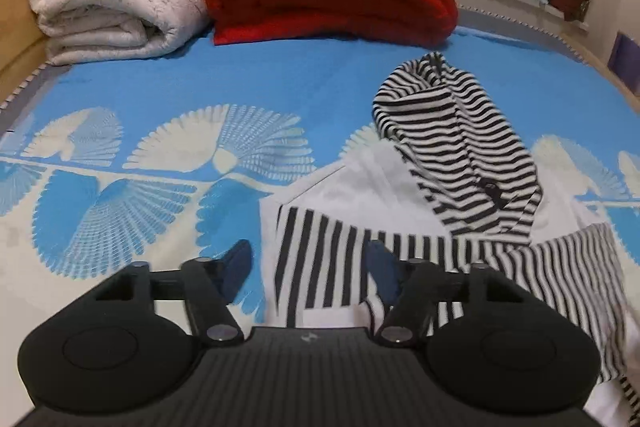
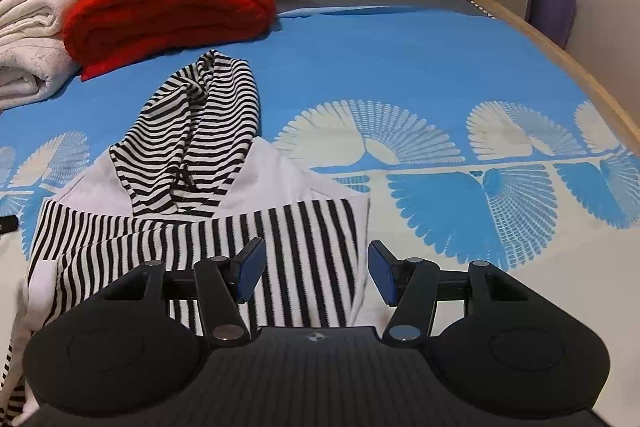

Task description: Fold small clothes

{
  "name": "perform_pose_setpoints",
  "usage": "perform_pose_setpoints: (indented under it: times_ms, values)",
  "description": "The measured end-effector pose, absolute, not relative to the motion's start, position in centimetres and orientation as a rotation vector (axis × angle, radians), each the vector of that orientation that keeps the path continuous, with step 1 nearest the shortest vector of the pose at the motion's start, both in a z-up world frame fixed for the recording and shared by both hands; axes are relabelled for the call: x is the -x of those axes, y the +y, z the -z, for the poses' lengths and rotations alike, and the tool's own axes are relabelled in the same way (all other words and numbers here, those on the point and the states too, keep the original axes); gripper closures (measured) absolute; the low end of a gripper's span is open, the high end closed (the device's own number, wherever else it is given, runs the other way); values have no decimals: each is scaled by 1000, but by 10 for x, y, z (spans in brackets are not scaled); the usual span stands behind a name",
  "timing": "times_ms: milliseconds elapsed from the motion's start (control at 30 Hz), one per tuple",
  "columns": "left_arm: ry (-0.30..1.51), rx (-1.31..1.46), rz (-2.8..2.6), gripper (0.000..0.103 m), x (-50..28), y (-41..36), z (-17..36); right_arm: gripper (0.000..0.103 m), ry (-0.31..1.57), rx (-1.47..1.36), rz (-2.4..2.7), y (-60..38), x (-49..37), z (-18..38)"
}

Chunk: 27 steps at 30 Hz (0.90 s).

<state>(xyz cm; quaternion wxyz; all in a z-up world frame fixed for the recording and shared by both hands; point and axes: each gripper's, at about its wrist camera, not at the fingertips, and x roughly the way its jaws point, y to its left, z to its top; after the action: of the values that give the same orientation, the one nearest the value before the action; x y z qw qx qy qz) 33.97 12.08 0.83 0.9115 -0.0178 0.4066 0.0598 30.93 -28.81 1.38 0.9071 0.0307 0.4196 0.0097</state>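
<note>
Across the lower middle of both wrist views lies the small black-and-white striped cotton hooded top, spread on the blue fan-patterned bedspread, its hood flopped toward the upper part of the frame. It looks light, limp and soft, likely to sag and crease when lifted, so the hem corners seem the best places to pinch. The left gripper straddles the garment's left edge, jaws partly apart, clamping nothing. The right gripper likewise stands partly open over the right edge, holding nothing.
</note>
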Motion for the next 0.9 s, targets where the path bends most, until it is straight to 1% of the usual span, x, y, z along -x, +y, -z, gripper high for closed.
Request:
perform_pose_setpoints:
  times_ms: [33,100,133,167,200,267,400,633,667,733,800,833,867,900]
  values:
    - [837,37,-115,51,-348,123,-10,45,872,-62,-16,-290,-311,-14]
    - [827,6,-109,67,-369,124,-15,45,888,-62,-11,-295,-313,-13]
    - [819,-11,-109,71,-384,125,-19,45,895,-62,-11,-297,-314,-12]
    - [810,-21,-113,79,-398,125,-22,45,902,-60,-12,-299,-315,-12]
    - [803,-23,-112,82,-416,124,-25,45,905,-55,-13,-299,-316,-12]
    - [801,-5,-103,84,-452,122,-27,45,910,-44,-14,-300,-316,-11]
    - [818,48,-48,84,-527,114,-22,47,936,-31,-7,-305,-319,-7]
    - [921,122,-12,83,-636,91,13,47,977,78,30,-309,-322,8]
    - [924,124,-14,82,-648,86,18,47,979,112,34,-307,-321,11]
    - [934,135,-8,73,-674,76,28,47,983,173,33,-304,-320,17]
    - [931,132,-10,54,-695,67,36,47,997,206,25,-303,-319,23]
    - [921,126,-13,50,-703,62,40,47,1008,209,19,-303,-319,26]
    - [915,122,-21,42,-712,57,43,47,1017,206,13,-303,-319,28]
    - [915,121,-32,38,-721,53,47,47,1022,204,8,-303,-319,29]
